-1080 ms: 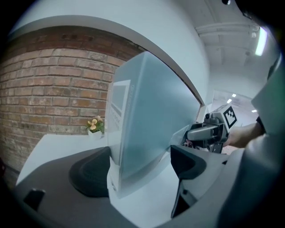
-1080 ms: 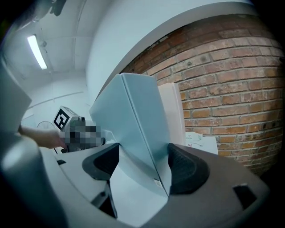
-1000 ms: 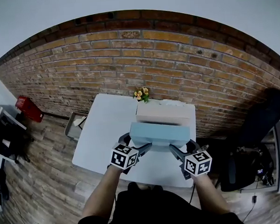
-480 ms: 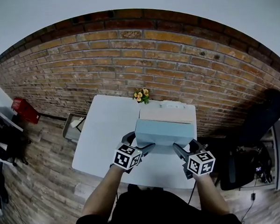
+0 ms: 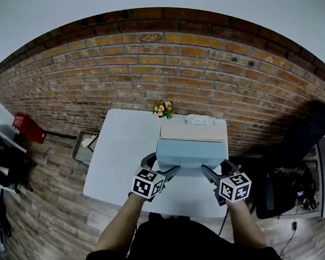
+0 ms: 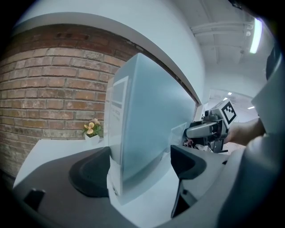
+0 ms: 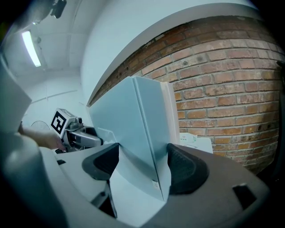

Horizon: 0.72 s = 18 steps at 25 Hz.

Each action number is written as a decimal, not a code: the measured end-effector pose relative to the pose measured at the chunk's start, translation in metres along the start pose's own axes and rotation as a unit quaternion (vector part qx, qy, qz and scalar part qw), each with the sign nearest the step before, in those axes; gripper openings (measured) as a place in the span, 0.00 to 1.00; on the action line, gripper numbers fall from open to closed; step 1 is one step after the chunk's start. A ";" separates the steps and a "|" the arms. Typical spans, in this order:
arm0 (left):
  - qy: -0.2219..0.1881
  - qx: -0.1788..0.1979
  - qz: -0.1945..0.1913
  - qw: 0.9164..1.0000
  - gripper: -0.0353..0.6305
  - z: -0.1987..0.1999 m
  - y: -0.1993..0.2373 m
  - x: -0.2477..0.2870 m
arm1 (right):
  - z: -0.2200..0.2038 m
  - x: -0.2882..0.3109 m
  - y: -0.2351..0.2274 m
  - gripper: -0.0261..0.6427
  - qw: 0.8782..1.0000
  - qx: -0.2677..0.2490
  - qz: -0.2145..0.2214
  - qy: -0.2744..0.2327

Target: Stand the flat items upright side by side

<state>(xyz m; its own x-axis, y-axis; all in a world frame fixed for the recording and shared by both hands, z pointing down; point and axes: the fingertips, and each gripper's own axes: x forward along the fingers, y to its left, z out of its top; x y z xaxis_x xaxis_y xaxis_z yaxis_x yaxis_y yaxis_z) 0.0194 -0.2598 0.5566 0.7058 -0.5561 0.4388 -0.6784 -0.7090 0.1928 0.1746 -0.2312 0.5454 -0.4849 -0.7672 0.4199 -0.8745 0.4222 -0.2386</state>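
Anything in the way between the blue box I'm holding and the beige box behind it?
Nothing visible: the blue box overlaps the beige box in the head view, hiding any gap. The flowers stand clear, left of the beige box.

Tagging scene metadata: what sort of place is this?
Probably an indoor office or workshop room: a small white rectangular table stands by a red brick wall on a wood-plank floor, with what looks like a black office chair beside it.

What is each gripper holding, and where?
The pale blue box: left gripper clamps its left end, right gripper its right end, both low down.
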 end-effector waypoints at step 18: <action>-0.001 0.009 0.007 1.000 0.70 -0.010 -0.001 -0.003 | 0.008 0.001 -0.006 0.55 1.000 0.002 0.007 0.006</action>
<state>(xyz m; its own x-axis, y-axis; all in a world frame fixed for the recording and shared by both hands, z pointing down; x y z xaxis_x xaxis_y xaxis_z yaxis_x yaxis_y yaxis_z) 0.0156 -0.2530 0.5633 0.6971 -0.5667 0.4392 -0.6843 -0.7088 0.1714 0.1793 -0.2381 0.5403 -0.4973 -0.7552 0.4271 -0.8676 0.4313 -0.2475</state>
